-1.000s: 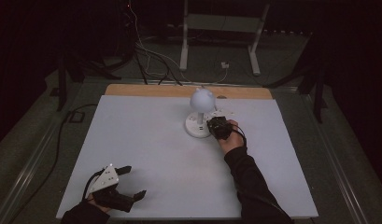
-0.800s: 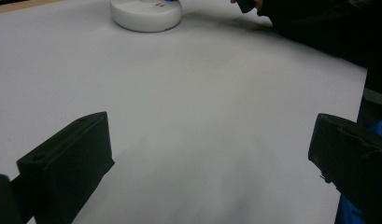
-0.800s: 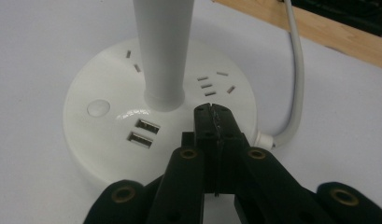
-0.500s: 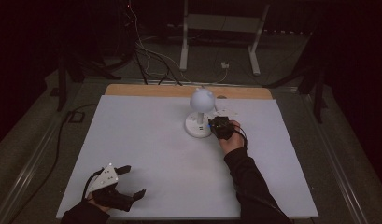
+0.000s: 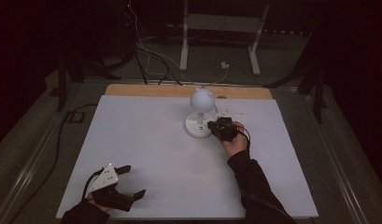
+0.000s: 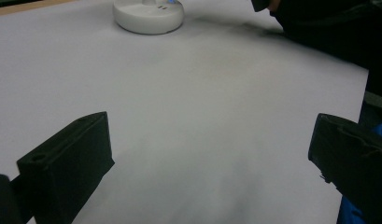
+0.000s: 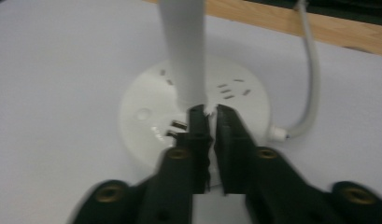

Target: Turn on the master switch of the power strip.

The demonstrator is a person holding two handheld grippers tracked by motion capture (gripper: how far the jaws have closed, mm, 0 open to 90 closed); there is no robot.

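A white lamp stands at the far middle of the table, with a round base (image 5: 196,127) and a ball head (image 5: 201,99). My right gripper (image 5: 211,125) rests over the base (image 7: 142,116), its tips just in front of the stem (image 7: 184,46). Its jaws have just been opening and stand a narrow slit apart, with nothing between them (image 7: 208,112). My left gripper (image 5: 135,180) lies at the near left corner, open wide over bare tabletop (image 6: 209,126). The lamp base (image 6: 149,16) shows far off in the left gripper view.
The table (image 5: 146,149) has a white top with a wooden strip (image 5: 146,90) along its far edge. The lamp's grey cable (image 7: 310,70) runs from the base toward the far right. A dark sleeve (image 5: 254,186) crosses the near right.
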